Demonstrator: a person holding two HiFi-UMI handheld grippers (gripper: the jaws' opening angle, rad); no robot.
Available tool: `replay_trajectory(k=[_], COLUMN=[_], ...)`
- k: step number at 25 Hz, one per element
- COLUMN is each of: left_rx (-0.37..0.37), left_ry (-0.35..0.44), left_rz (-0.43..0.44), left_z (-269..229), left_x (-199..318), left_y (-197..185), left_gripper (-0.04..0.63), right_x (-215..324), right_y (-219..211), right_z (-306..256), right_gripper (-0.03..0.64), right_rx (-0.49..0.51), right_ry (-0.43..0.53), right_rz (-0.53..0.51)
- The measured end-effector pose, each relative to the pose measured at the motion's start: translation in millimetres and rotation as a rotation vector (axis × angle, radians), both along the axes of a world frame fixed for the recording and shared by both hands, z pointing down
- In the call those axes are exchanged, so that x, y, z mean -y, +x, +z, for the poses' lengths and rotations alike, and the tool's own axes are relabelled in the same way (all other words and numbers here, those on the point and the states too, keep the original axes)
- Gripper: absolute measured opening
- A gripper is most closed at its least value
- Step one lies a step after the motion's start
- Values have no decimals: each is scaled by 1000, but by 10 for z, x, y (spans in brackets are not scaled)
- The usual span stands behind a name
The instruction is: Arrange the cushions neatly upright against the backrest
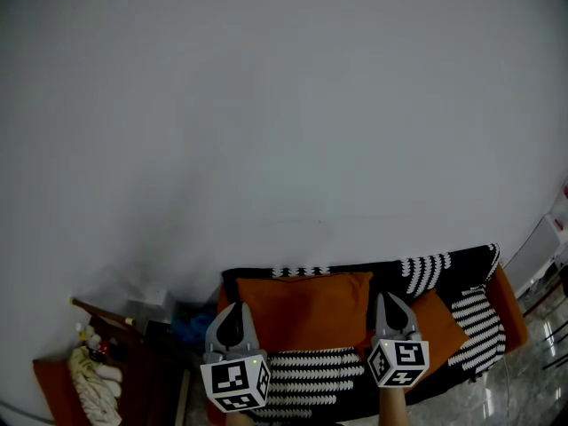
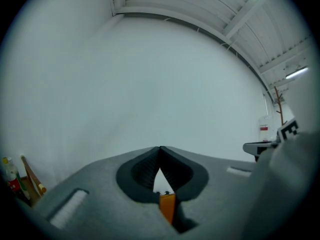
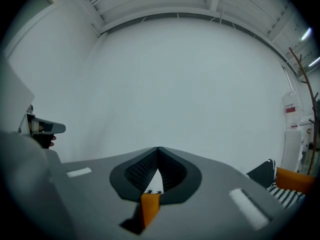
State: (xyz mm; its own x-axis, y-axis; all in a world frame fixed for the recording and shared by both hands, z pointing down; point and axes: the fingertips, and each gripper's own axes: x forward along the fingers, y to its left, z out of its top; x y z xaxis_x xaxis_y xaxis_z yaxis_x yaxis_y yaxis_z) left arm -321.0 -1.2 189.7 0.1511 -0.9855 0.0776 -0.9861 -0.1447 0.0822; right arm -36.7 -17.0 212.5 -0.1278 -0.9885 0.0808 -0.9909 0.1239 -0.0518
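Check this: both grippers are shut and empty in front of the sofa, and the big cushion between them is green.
One thing is wrong: the big cushion is orange, not green, as the head view shows. The rest holds: the left gripper and right gripper are shut and empty in front of the sofa.

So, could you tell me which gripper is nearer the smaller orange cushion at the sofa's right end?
Right. The right gripper shows at the left edge of the smaller orange cushion; the left gripper is beyond the large orange cushion, near the left end of the sofa.
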Motion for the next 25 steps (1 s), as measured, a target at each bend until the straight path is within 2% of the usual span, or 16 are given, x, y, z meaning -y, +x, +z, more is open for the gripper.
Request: replay_trajectory(k=[7, 14, 20, 25], left_rx=[9, 14, 17, 25], left_ry=[-11, -35, -44, -51], left_rz=[30, 106, 217, 311], left_z=[24, 138, 228, 261], left_x=[10, 18, 14, -59], left_y=[59, 237, 663, 1176], left_gripper=[3, 3, 3, 3], right_x=[-51, -275, -683, -1105], right_y=[32, 235, 756, 1291], right_z=[48, 142, 243, 281], right_gripper=[9, 9, 9, 17], right_rx=[-6, -6, -31, -19], right_ry=[-11, -31, -57, -62], right_rz=[21, 109, 240, 367])
